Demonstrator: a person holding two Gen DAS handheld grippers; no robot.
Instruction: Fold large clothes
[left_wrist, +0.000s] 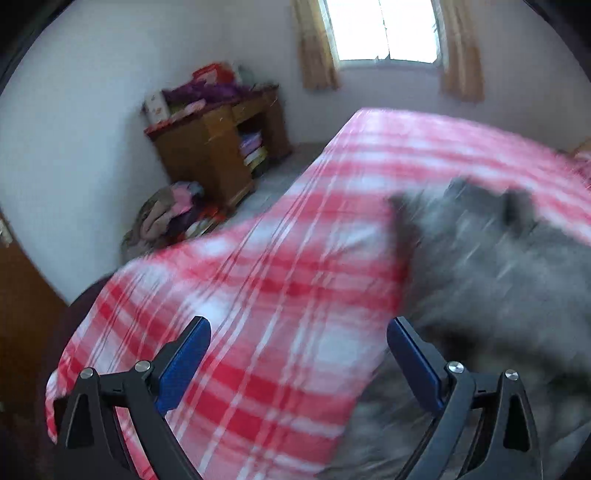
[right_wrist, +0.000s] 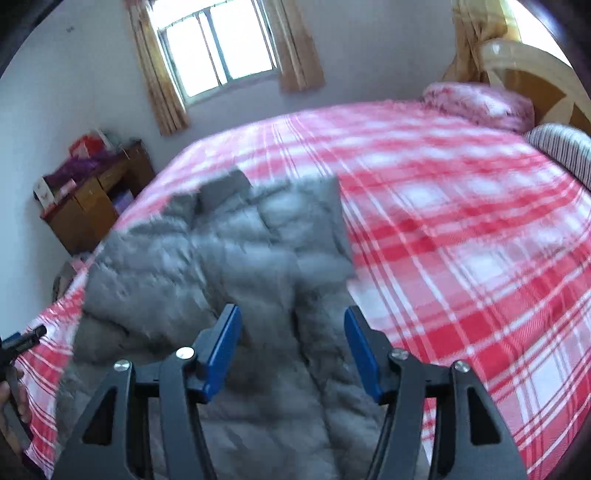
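Sunlit bedroom with a curtained window (right_wrist: 218, 48); wide bed under a red-and-white plaid sheet (right_wrist: 461, 229). Grey quilted puffer jacket (right_wrist: 229, 251) spread partly folded over the near left corner. Left gripper (left_wrist: 299, 354) spread wide above sheet and jacket edge, holding nothing. Right gripper (right_wrist: 291, 350) parted over the jacket, nothing pinched. Best next: lower onto an outer edge, pinch both layers, carry across evenly, flatten trapped air.

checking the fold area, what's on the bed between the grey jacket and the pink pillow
Nothing: only bare red-and-white plaid sheet runs from the grey jacket to the pink pillow by the headboard. The right wrist view shows it; the left wrist view does not show the pillow.
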